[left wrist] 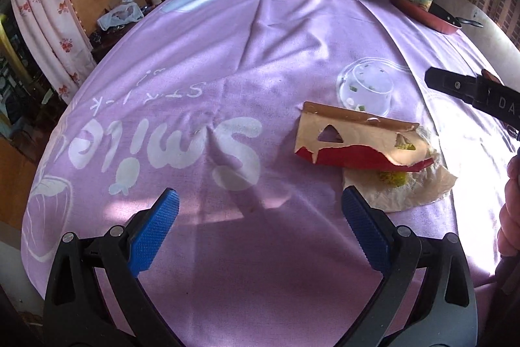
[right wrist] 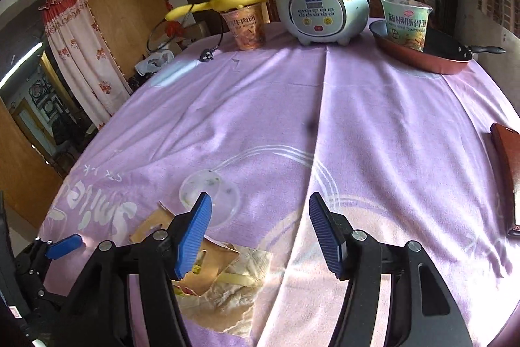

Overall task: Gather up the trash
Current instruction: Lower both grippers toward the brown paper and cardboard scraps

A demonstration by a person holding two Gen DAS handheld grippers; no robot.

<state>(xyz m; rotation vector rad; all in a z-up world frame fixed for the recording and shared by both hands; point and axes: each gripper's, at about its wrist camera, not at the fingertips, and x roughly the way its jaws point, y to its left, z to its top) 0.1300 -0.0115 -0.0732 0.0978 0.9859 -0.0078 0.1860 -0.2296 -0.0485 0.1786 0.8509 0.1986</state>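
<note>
Two hand-held grippers hang over your worktop (left wrist: 227, 60) with its lilac cloth. Your left hand-held gripper (left wrist: 260, 210) has its jaws wide apart on nothing, just left of the torn red-and-brown carton (left wrist: 351, 139). Your right hand-held gripper (right wrist: 260, 230) is apart too, empty, just right of that carton. A crumpled paper wrapper (left wrist: 409, 191) lies under the carton; a clear plastic lid (left wrist: 367, 86) sits just beyond it.

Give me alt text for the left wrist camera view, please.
Open left gripper hovers above a purple tablecloth, empty. Right of it lie a torn red carton on crumpled paper and a clear plastic lid.
</note>
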